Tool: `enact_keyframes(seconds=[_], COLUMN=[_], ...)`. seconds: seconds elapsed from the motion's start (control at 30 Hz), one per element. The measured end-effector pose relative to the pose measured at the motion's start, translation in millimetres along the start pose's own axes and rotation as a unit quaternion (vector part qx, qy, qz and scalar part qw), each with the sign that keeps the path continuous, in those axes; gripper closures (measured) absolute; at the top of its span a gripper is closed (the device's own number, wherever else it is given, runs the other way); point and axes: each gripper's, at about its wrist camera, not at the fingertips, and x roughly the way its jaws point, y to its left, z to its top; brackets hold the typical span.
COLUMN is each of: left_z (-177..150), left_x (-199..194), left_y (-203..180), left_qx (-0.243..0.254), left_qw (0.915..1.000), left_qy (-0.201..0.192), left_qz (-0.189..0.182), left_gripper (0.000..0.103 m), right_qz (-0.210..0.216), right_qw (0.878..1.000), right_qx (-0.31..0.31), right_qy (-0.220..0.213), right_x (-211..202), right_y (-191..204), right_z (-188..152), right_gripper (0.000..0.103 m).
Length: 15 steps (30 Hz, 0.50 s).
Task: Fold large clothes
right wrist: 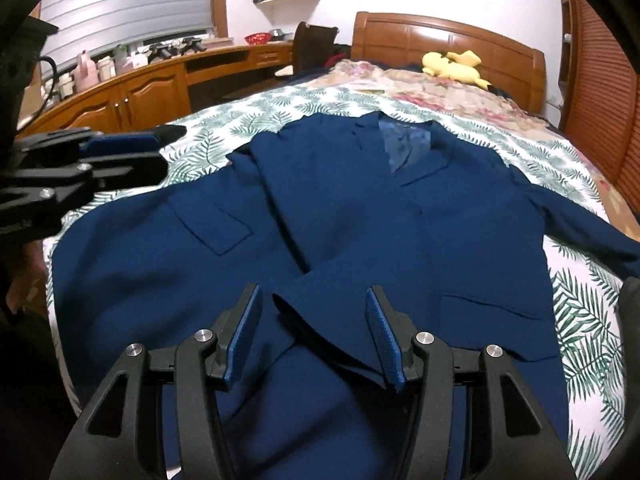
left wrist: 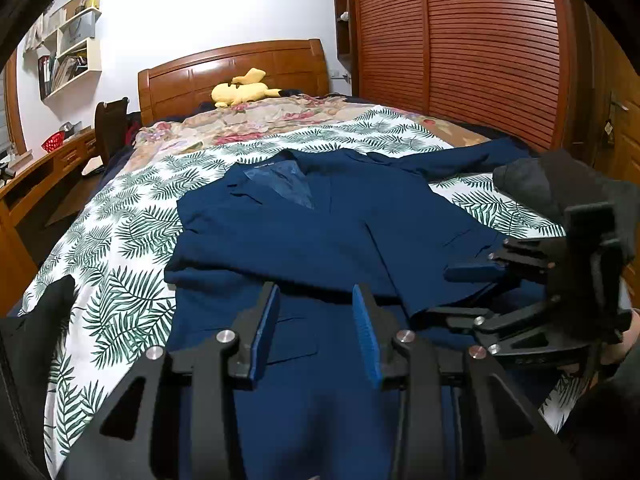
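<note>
L gripper [left wrist: 316,320] spread wide, nothing btwn its blue pads, hovering over near hem of the navy jacket [left wrist: 320,224]. R gripper [right wrist: 316,332] also spread, a loose fabric flap lying btwn the pads, not pinched. Jacket lies front-up on leaf-print sheet [left wrist: 120,240], collar at far end, one sleeve folded across chest, other out to the right. Yellow plush toy [left wrist: 240,90] by far headboard [left wrist: 240,68].

Matt navy cloth jacket [right wrist: 352,216] lies before a glossy wooden headboard [right wrist: 448,40].
</note>
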Motion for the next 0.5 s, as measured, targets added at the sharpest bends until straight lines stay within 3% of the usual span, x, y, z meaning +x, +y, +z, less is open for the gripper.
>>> enact_keyframes(seconds=[0.13, 0.23, 0.3, 0.37, 0.5], left_z=[-1, -1, -1, -1, -2], left_x=[0, 1, 3, 5, 8], left_y=[-1, -3, -4, -5, -9], left_qx=[0.002, 0.003, 0.003, 0.005, 0.006], left_qw=[1.0, 1.0, 1.0, 1.0, 0.9999], left_qy=[0.002, 0.003, 0.005, 0.007, 0.007], left_qz=[0.0, 0.001, 0.002, 0.003, 0.006], left_gripper=[0.066, 0.066, 0.066, 0.066, 0.066], right_qz=[-0.002, -0.013, -0.024, -0.026, -0.016], right_qw=[0.999, 0.999, 0.998, 0.998, 1.0], right_qx=[-0.007, -0.021, -0.026, -0.03, -0.002], right_qy=[0.04, 0.044, 0.046, 0.047, 0.023], right_x=[19, 22, 23, 24, 10], right_y=[1, 5, 6, 3, -10], right_z=[-8, -8, -9, -10, -9], right_gripper=[0.048, 0.049, 0.064, 0.092, 0.098])
